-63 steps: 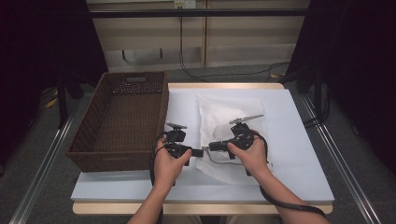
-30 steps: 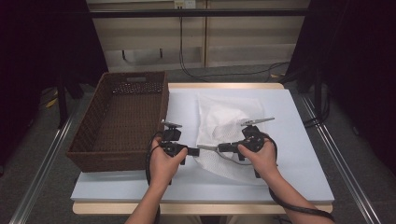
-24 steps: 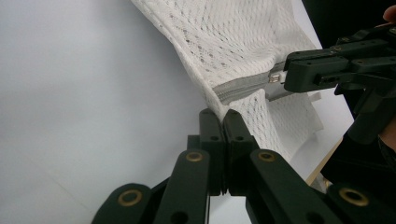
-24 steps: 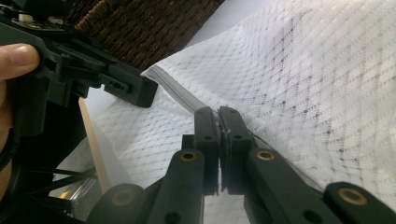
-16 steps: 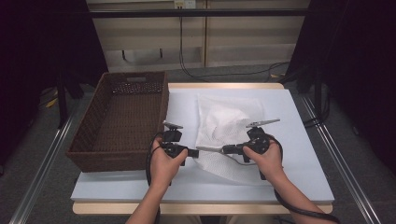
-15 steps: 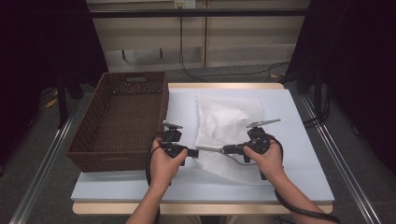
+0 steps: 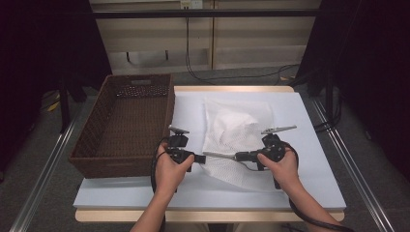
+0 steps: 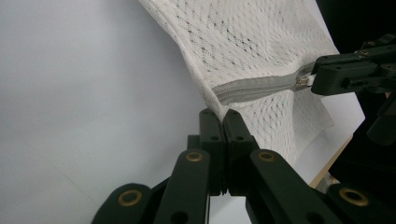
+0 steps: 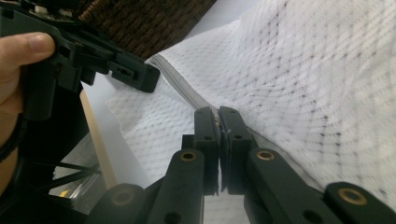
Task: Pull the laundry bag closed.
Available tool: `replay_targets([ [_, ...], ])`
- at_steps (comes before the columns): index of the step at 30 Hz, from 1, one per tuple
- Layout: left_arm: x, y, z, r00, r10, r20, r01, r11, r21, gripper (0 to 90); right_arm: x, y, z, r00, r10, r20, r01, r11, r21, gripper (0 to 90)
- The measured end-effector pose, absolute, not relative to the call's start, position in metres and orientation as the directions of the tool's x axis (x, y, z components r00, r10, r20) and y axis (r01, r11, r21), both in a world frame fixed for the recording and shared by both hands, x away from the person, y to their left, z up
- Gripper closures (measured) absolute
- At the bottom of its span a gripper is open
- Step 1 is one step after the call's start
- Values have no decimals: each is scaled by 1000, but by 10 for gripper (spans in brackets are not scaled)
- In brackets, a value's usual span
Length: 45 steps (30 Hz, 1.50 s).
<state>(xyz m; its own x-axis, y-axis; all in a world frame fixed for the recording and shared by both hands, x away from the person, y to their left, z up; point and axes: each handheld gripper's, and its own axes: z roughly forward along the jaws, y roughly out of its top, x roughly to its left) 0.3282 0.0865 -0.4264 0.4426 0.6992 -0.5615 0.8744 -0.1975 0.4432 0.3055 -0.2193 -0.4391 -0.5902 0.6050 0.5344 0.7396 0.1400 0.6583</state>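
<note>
A white mesh bag (image 7: 238, 124) lies on the white table, its near edge lifted. My left gripper (image 7: 199, 155) is shut on the bag's corner (image 8: 219, 108) at the end of the grey zipper (image 8: 252, 88). My right gripper (image 7: 238, 156) is shut on the zipper pull (image 8: 303, 82), to the right of the left one. The zipper (image 7: 218, 155) runs taut between the two grippers and looks closed along that stretch. In the right gripper view my right gripper (image 9: 218, 113) pinches the pull over the mesh (image 9: 303, 70), with the left gripper (image 9: 137, 77) farther off.
A dark brown wicker basket (image 7: 128, 121) stands at the table's left, close beside the left hand (image 7: 169, 166). The table's front edge (image 7: 208, 215) is near the forearms. A bare white surface (image 7: 300, 121) lies right of the bag.
My right gripper has slid rightwards away from the left one, and the grey zipper stretch between them has grown longer. The left gripper has stayed put.
</note>
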Motion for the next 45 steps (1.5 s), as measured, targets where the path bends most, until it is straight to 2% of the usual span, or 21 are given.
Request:
replay_targets([
  [19,330,87,-426,433,717,-547,879,-201,432,889,301,-240,-448,-546,613,570,771,102,629,870],
  [45,329,85,-426,427,720,-548,881,-195,430,890,294,-255,-446,-538,614,577,775,92,625,870],
])
